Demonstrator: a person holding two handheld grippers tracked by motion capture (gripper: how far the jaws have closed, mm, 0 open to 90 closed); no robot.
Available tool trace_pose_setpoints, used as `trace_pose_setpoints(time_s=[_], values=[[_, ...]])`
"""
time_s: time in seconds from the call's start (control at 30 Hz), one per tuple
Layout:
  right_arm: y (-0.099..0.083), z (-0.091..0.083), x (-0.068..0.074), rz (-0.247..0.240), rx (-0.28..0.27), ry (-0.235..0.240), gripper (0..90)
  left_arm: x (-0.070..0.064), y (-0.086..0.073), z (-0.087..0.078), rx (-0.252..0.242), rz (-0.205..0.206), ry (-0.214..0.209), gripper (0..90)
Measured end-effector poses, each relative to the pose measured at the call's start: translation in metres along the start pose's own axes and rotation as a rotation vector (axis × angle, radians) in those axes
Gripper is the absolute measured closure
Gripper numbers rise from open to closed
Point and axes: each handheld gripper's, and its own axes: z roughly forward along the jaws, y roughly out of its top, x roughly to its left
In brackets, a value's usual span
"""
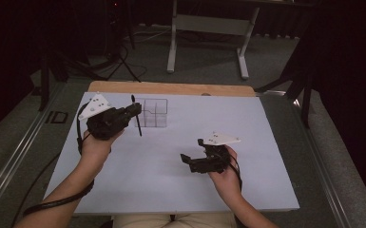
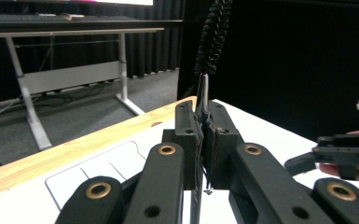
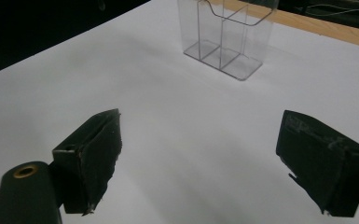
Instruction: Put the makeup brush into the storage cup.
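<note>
My left gripper (image 1: 134, 111) is shut on a thin black brush (image 1: 136, 116), held by its metal stem. Its bristled end (image 2: 213, 35) points up and its handle hangs down toward the white sheet. Just right of it stands a clear plastic organizer (image 1: 153, 113) with several compartments, seen closer in the right gripper view (image 3: 226, 37). My right gripper (image 1: 188, 154) hovers over the middle right of the sheet, open, its fingers (image 3: 91, 156) wide apart with nothing between them. The left gripper view shows the jaws pressed together on the stem (image 2: 204, 100).
A white sheet (image 1: 180, 142) covers a wooden table whose bare far edge (image 1: 171, 88) shows behind it. A white desk frame (image 1: 209, 28) stands on the floor beyond. Dark curtains surround the area.
</note>
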Motion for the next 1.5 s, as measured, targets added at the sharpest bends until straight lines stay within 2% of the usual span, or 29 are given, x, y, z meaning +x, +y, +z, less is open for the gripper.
trace_pose_setpoints(time_s=[0.23,0.43,0.53,0.83,1.1,1.23,1.33,1.5], values=[[-0.008,-0.01,-0.012,0.035,0.002,-0.04,14.2,0.009,0.006,0.001,-0.013,0.0,0.02,86.2],[-0.011,-0.024,-0.019,0.028,-0.002,-0.076,14.3,0.018,0.01,0.003,-0.018,-0.013,0.03,86.2],[-0.016,-0.03,-0.022,0.02,0.009,-0.094,14.3,0.02,0.011,0.004,-0.015,0.001,0.041,86.2],[-0.027,-0.048,-0.03,0.054,-0.004,-0.114,14.3,0.026,0.017,0.004,-0.034,-0.004,0.057,86.2],[-0.034,-0.052,-0.033,0.057,-0.03,-0.135,14.3,0.033,0.027,0.004,-0.041,0.014,0.082,86.2],[-0.035,-0.055,-0.036,0.056,-0.041,-0.152,14.3,0.038,0.029,0.004,-0.039,0.012,0.08,86.2],[-0.036,-0.057,-0.038,0.044,-0.042,-0.168,14.3,0.041,0.032,0.005,-0.037,0.016,0.084,86.2],[-0.038,-0.057,-0.04,0.056,-0.036,-0.174,14.3,0.046,0.037,0.008,-0.039,0.013,0.095,86.2]])
